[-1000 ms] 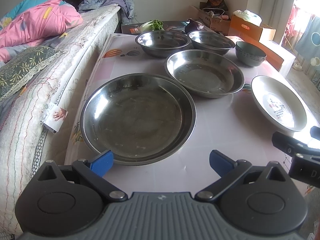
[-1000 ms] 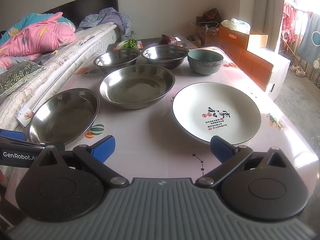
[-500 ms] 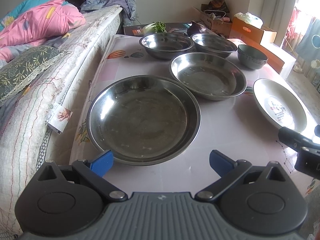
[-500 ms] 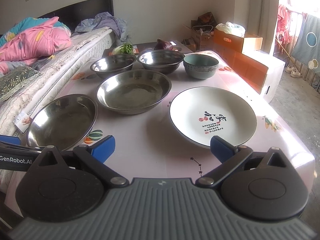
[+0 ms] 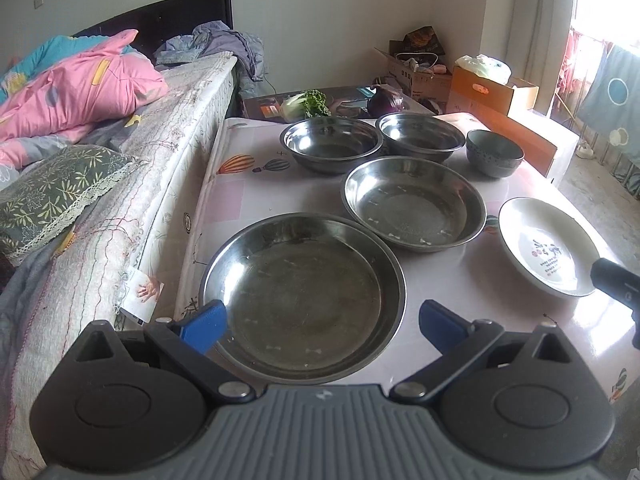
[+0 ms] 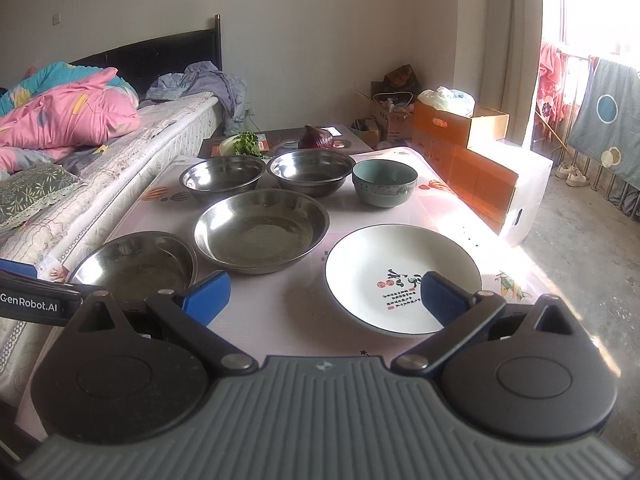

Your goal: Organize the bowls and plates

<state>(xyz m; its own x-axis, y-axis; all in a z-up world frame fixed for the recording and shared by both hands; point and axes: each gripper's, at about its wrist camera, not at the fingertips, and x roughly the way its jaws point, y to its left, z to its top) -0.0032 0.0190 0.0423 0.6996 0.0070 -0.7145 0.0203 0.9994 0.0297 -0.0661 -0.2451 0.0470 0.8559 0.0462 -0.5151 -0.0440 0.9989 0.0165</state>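
Looking down the left wrist camera, I've got my left gripper [image 5: 320, 326] spread wide with nothing between its blue fingertips [image 5: 204, 326], hanging over the near rim of the large shallow stainless-steel plate [image 5: 302, 296]. Just beyond it sits the smaller round steel dish [image 5: 414, 202], and behind that two deep steel bowls [image 5: 332, 143] side by side, with the grey-green ceramic bowl [image 5: 494, 153] at the right end of that row. The white ceramic plate with red and black printed characters [image 5: 546, 250] lies off to the right, and a black part of my right gripper [image 5: 618, 282] pokes in over its near edge. Everything rests on the pink patterned tablecloth [image 5: 248, 196], with the quilted mattress [image 5: 132, 184] along the left.

Over to the right wrist camera: right gripper [image 6: 324, 296] also fully open, holding nothing, its right fingertip [image 6: 438, 296] over the white plate [image 6: 384, 264]. The steel dish [image 6: 260, 230] sits centre, the large steel plate [image 6: 136, 264] lower left beside my left gripper [image 6: 32, 300], and the ceramic bowl [image 6: 384, 182] beyond.
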